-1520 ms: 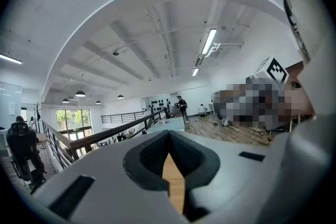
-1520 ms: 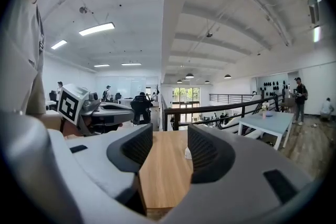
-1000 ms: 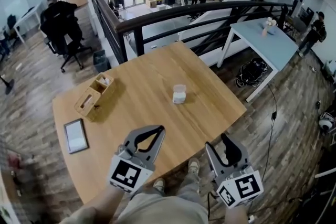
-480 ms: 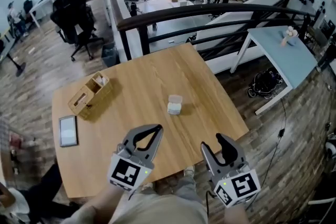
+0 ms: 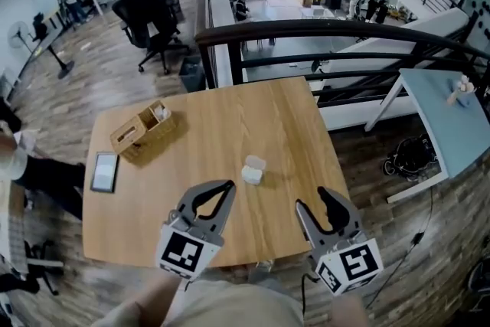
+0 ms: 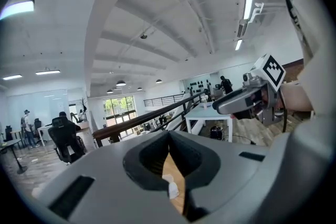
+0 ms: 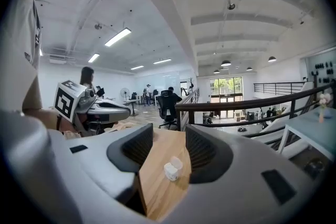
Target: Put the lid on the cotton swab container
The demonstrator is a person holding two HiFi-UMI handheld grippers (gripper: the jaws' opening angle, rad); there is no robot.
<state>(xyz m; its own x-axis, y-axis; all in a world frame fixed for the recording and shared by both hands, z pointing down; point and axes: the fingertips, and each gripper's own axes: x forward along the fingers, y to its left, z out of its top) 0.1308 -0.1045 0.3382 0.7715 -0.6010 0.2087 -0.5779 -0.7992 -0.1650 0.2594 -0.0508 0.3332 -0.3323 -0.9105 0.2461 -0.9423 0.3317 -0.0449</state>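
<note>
A small white cotton swab container (image 5: 249, 176) stands near the middle of the wooden table (image 5: 191, 233). Its clear lid (image 5: 256, 162) lies just behind it, touching it or nearly so. Both grippers hover at the table's near edge, well short of the container. The left gripper (image 5: 228, 187) is shut, with nothing in it. The right gripper (image 5: 318, 204) is open and empty. In the right gripper view the container (image 7: 169, 171) and lid (image 7: 177, 163) show between the jaws of the right gripper (image 7: 165, 165). Through the left gripper (image 6: 173, 176) only a sliver of the container (image 6: 172, 191) shows.
A wooden organiser box (image 5: 142, 131) and a dark-framed tablet (image 5: 105, 171) sit on the table's left side. A black railing (image 5: 344, 31) runs behind the far edge. A light blue table (image 5: 452, 115) stands at the right. People sit at desks far back left.
The head view has swung, so the table now sits squarer and the room shifted right. The container and lid stay put. Both grippers keep their places at the near edge.
</note>
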